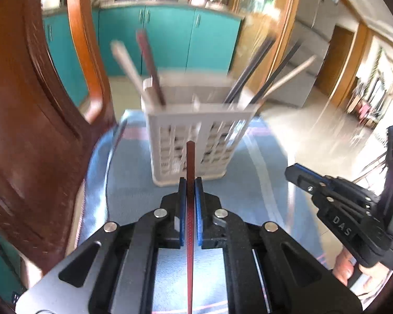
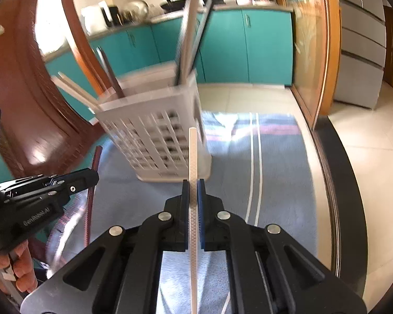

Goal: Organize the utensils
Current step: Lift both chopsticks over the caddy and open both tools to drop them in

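You are holding one chopstick in each gripper, above a blue striped cloth (image 1: 133, 196) on a table. Your left gripper (image 1: 190, 183) has its jaws pressed together on a dark red chopstick (image 1: 190, 162), which runs straight out between the blue pads toward the far side. Your right gripper (image 2: 193, 183) is pinching a white chopstick (image 2: 192, 151) the same way.

Just beyond both chopstick tips stands a white slotted utensil basket (image 1: 196, 128), upright on the cloth. In its left compartment stand a red chopstick and pale ones; on the right side lean dark and pale sticks. The picture is blurred, so exact counts cannot be told. A wooden chair back (image 1: 34, 104) rises at the left, and teal kitchen cabinets (image 1: 170, 39) fill the far background.

The step in hand looks like carrying the two picked-up chopsticks to the basket. Next, you would likely need to lift each tip above the basket rim, tilt the stick closer to upright, and line it up over the compartment holding its match: red with red on the left, white with the pale ones. Release only once the tip is inside the rim.
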Demonstrator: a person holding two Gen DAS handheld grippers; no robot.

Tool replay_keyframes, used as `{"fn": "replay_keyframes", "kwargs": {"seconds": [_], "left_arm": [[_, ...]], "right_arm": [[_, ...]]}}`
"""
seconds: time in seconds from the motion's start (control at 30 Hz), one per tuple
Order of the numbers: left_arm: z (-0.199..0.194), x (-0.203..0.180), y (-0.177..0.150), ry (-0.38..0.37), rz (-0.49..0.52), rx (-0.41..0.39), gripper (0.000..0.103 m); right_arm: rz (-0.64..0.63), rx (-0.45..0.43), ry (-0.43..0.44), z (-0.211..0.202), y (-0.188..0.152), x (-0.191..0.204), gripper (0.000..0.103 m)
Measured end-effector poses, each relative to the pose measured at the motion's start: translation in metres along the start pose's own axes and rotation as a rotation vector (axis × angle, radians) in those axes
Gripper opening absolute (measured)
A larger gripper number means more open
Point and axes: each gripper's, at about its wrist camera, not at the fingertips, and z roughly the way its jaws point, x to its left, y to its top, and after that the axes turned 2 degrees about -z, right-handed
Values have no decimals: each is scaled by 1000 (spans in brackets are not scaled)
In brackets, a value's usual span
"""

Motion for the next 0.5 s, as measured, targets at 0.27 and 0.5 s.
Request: {"fn": "replay_keyframes", "kwargs": {"seconds": [0.27,0.5], "left_arm": [[-87,0,29,-80,-24,-196,7],[-140,5,89,-106,-72,-412,7]], "right_arm": [[18,-164,83,-67,25,0,6],[64,-265,124,-97,83,-6,7]]}}
